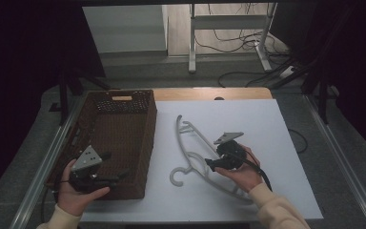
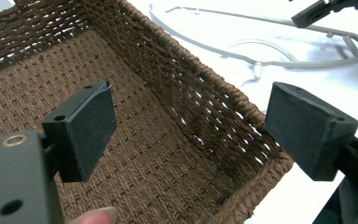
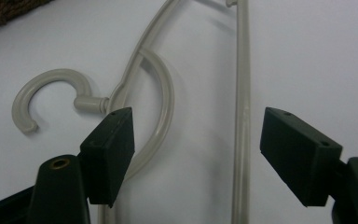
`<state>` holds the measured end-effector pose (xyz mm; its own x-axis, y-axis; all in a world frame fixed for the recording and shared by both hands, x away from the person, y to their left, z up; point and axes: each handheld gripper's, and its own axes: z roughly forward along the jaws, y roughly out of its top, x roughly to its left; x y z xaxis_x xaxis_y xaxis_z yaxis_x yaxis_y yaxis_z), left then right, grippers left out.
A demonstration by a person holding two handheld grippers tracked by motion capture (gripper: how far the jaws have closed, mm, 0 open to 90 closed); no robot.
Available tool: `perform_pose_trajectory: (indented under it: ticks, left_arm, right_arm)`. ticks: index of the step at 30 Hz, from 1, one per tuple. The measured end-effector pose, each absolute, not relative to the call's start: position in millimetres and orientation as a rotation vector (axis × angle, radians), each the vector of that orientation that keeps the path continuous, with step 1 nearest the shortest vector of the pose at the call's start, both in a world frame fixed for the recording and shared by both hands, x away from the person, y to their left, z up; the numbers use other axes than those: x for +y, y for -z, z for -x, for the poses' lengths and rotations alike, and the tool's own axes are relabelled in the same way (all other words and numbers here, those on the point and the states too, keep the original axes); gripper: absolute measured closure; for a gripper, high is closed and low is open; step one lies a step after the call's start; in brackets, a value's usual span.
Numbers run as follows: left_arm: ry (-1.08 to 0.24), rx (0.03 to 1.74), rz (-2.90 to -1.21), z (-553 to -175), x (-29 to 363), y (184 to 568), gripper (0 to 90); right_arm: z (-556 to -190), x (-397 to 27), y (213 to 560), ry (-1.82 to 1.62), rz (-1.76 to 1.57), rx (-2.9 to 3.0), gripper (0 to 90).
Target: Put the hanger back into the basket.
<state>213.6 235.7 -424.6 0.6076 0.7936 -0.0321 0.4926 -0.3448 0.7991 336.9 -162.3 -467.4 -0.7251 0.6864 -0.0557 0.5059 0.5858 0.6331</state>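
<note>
A pale grey clothes hanger lies flat on the white table, just beside the brown wicker basket. The right gripper hovers over the hanger's middle, jaws wide, straddling its bars without pressing them. The left gripper sits over the basket's near corner, jaws wide and empty.

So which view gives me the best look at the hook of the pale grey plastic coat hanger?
The right gripper view: the hook of the pale grey plastic coat hanger lies close and sharp on the white table, open end down-left. The high view shows it small. The left gripper view catches a faint loop beyond the brown woven basket.
</note>
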Motion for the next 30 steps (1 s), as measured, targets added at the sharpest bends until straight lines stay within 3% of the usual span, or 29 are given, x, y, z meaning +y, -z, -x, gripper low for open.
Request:
perform_pose_trajectory:
  ticks: [19,30]
  left_arm:
    - [-0.461,1.020,-2.017,-213.9,235.5,426.9,17.0]
    - [-0.464,1.018,-2.019,-213.2,235.1,426.2,17.1]
  right_arm:
    - [-357.2,-121.2,495.4,-0.672,-0.965,2.603,38.2]
    - [-365.9,-110.1,506.2,-0.593,-1.051,2.658,67.6]
